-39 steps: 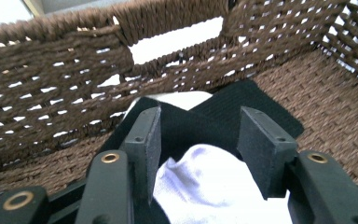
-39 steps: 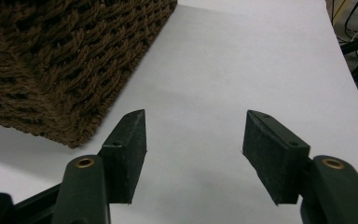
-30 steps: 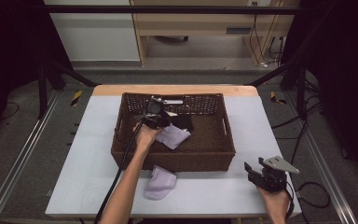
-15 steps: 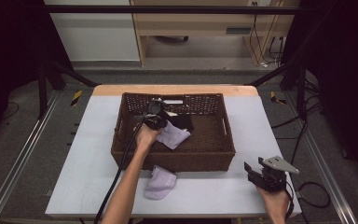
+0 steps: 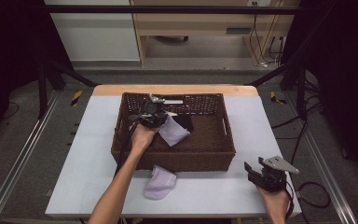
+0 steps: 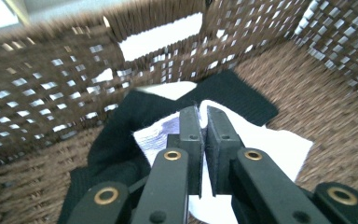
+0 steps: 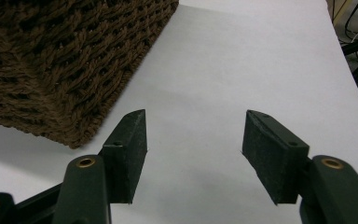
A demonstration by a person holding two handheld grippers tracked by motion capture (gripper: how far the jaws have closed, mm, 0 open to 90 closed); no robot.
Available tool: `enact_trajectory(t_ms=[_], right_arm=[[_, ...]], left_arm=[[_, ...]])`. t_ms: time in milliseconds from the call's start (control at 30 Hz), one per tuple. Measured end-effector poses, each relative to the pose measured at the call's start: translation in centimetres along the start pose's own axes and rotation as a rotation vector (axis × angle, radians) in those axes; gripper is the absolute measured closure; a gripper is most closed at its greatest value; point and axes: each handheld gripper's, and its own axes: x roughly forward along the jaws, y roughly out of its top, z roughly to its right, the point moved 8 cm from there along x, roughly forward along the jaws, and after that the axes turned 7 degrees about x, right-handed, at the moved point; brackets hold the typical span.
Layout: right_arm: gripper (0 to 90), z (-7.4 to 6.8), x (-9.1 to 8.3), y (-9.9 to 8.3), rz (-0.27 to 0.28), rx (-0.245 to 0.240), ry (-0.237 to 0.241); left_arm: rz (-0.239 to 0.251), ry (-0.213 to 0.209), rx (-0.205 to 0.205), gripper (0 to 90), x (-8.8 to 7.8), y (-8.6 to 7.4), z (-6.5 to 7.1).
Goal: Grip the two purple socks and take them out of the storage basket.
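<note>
Basket (image 5: 214,154) | left tool (image 6: 203,122) clamped on lavender cloth (image 6: 270,144), jaws just closed | right tool (image 7: 193,144) wide, empty, over table (image 7: 242,60)

No writing, label, brand, number or sign can be read anywhere. The white tag (image 6: 161,36) on the basket (image 5: 216,154) wall at the table's far edge is blank or too blurred to read.

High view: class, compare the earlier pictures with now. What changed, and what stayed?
The left gripper closed its fingers on the lavender cloth inside the basket, lifting it slightly. The right gripper, open, and the lavender sock on the table stayed put.
</note>
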Motion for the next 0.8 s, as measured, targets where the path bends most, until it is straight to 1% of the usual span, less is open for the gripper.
enact_trajectory(t_ms=[67, 100, 133, 200, 233, 267, 333, 367, 400, 433, 467, 500, 533, 567, 600, 633, 800], right_arm=[[40.2, 0.0, 0.0, 0.0, -0.001, 0.000, -0.001], [40.2, 0.0, 0.0, 0.0, 0.000, -0.001, -0.002], [40.2, 0.1, -0.1, 0.0, 0.000, 0.001, -0.003], [40.3, 0.2, -0.1, 0.0, 0.003, -0.002, -0.006], [40.3, 0.2, -0.1, 0.0, 0.003, -0.003, -0.005], [40.3, 0.2, -0.1, 0.0, 0.003, -0.003, -0.006], [40.3, 0.2, -0.1, 0.0, 0.002, -0.003, -0.007], [40.3, 0.2, -0.1, 0.0, 0.002, -0.003, -0.007], [40.3, 0.2, -0.1, 0.0, 0.003, -0.005, -0.007], [40.4, 0.2, -0.1, 0.0, 0.003, -0.004, -0.008], [40.3, 0.2, -0.1, 0.0, 0.004, -0.005, -0.008], [40.3, 0.2, -0.1, 0.0, 0.004, -0.005, -0.008], [40.3, 0.2, -0.1, 0.0, 0.002, -0.003, -0.010], [40.3, 0.2, -0.1, 0.0, 0.002, -0.003, -0.010], [40.4, 0.2, -0.1, 0.0, 0.001, -0.001, -0.010], [40.4, 0.2, -0.1, 0.0, 0.001, -0.001, -0.010], [40.5, 0.2, -0.1, 0.1, 0.004, -0.002, -0.013]], left_arm=[[0.057, 0.004, -0.002, 85.2, -1.1, 0.6, -0.1], [0.057, 0.004, -0.002, 85.3, -1.1, 0.6, -0.1], [0.101, -0.005, -0.005, 85.3, -2.3, 1.0, 0.0], [0.148, -0.018, -0.007, 85.4, -3.6, 1.5, 0.2], [0.148, -0.018, -0.007, 85.4, -3.6, 1.5, 0.2], [0.194, -0.030, -0.008, 85.4, -4.8, 2.0, 0.5], [0.233, -0.038, -0.006, 85.4, -6.0, 2.4, 0.7], [0.233, -0.038, -0.006, 85.4, -6.0, 2.4, 0.7], [0.263, -0.050, 0.000, 85.4, -7.2, 2.6, 0.9], [0.277, -0.050, 0.004, 85.4, -7.7, 2.7, 0.9], [0.287, -0.049, 0.011, 85.4, -8.1, 2.7, 1.0], [0.287, -0.049, 0.011, 85.4, -8.1, 2.7, 1.0], [0.309, -0.052, 0.015, 85.5, -9.0, 2.8, 1.1], [0.309, -0.052, 0.015, 85.4, -9.0, 2.8, 1.1], [0.320, -0.056, 0.021, 85.4, -9.5, 2.8, 1.2], [0.341, -0.063, 0.024, 85.4, -10.3, 2.8, 1.4], [0.390, -0.068, 0.050, 85.4, -12.5, 2.9, 1.9]])
